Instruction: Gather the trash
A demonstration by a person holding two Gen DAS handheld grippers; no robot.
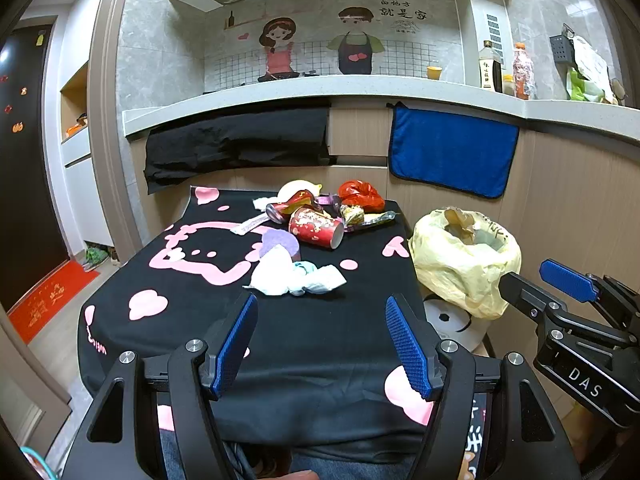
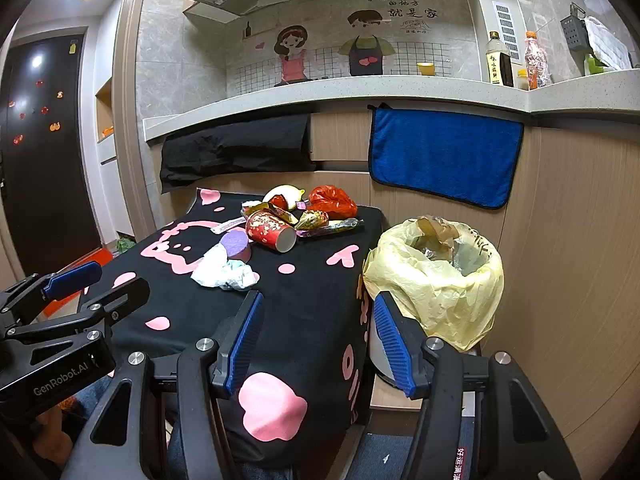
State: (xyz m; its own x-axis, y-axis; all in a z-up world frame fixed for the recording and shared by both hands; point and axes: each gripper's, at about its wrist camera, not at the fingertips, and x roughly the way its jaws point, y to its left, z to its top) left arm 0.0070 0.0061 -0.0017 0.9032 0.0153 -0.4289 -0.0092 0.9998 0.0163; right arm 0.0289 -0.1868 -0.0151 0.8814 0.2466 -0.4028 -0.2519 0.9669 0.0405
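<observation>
Hovering over the near edge of the worktop (image 1: pixel 320 344), the left gripper (image 1: pixel 322 346) has its jaws spread wide with nothing between them, just black cloth with pink hearts underneath. Same deal with the right gripper (image 2: pixel 320 342): jaws wide, holding nothing, sitting over the near right corner of the worktop, with one blue pad lined up against the bin.

Nearest the jaws, around the middle of the worktop, there's a wad of crumpled white tissue (image 1: pixel 296 276), and a purple sponge disc (image 1: pixel 280 242) touching it on the far side. Further out, toward the far right corner, the rest of the trash is piled together: a red paper cup (image 1: pixel 316 228) tipped on its side with the open end facing the near right, some snack wrappers (image 1: pixel 360 216) beside it, a crumpled red plastic bag (image 1: pixel 360 196) at the back, and a pale yellowish rounded thing (image 1: pixel 298 188) behind the cup that I can't make out.

Just off the right edge of the worktop stands a trash bin (image 2: pixel 436 276) lined with a yellow bag, already holding some brown and clear scraps.
</observation>
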